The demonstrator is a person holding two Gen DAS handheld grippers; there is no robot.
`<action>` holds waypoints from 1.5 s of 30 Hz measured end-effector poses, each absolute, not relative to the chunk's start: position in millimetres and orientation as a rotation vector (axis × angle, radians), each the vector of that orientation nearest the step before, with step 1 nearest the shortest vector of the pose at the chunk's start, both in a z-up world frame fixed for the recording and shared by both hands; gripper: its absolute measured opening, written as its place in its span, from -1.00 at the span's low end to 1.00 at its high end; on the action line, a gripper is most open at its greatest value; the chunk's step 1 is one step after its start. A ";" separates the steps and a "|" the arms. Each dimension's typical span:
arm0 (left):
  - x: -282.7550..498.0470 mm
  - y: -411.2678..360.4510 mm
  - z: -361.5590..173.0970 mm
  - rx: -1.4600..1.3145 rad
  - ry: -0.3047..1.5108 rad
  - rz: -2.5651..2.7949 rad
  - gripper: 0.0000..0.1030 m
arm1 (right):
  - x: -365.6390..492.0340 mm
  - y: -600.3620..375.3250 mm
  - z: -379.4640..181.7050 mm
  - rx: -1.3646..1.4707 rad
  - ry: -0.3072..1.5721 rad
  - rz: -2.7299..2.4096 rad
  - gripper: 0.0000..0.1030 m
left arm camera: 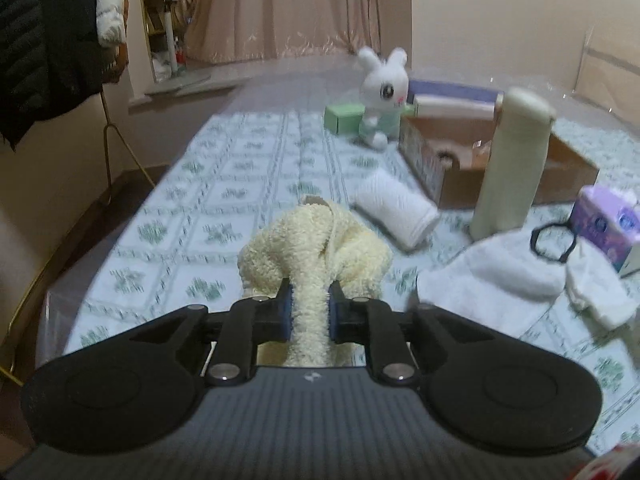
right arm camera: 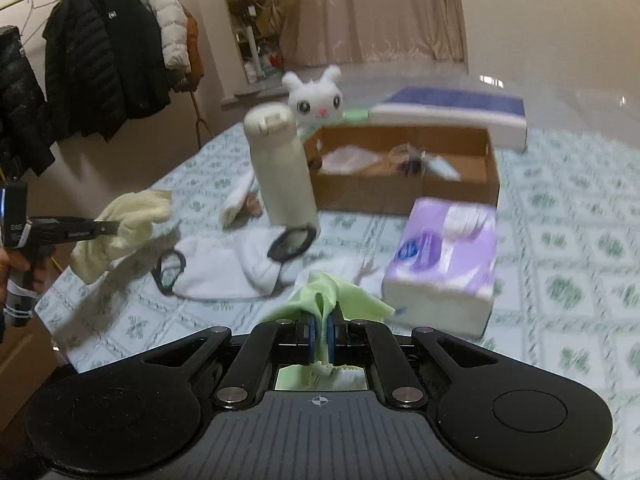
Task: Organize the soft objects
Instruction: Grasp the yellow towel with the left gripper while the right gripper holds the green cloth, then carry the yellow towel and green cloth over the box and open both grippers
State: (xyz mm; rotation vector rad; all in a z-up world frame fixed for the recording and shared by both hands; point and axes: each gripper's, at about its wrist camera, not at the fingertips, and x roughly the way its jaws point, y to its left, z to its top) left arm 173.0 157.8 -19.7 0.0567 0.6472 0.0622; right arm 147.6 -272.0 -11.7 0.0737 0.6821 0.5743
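My left gripper (left arm camera: 310, 300) is shut on a fluffy cream towel (left arm camera: 316, 244) and holds it above the table; it also shows in the right wrist view (right arm camera: 128, 224) at the left. My right gripper (right arm camera: 320, 330) is shut on a thin light-green cloth (right arm camera: 332, 296), held just above the table. A white towel (left arm camera: 492, 276) with black rings lies flat on the table (left arm camera: 240, 184), also seen in the right wrist view (right arm camera: 224, 268). A rolled white towel (left arm camera: 394, 208) lies near an open cardboard box (right arm camera: 404, 192). A white plush rabbit (left arm camera: 380, 92) sits behind the box.
A tall cream bottle (left arm camera: 512, 164) stands in front of the box. A purple tissue pack (right arm camera: 444, 264) lies right of the green cloth. A green box (left arm camera: 344, 118) and a blue-white box (right arm camera: 452, 114) sit at the back. Coats (right arm camera: 100, 68) hang at the left.
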 end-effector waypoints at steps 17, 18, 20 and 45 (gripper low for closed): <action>280.8 124.8 58.7 0.012 0.504 -0.220 -0.71 | 257.8 -293.3 62.8 0.111 0.495 0.583 -0.89; 290.5 120.8 60.1 0.013 0.497 -0.243 -0.71 | 267.2 -293.1 64.2 0.113 0.492 0.583 -0.89; 313.1 110.5 62.2 0.022 0.486 -0.287 -0.71 | 287.2 -293.7 66.6 0.121 0.484 0.583 -0.89; 522.2 15.7 -2.6 0.094 0.541 -0.813 -0.42 | 458.2 -276.4 -2.8 0.047 0.622 0.508 -0.88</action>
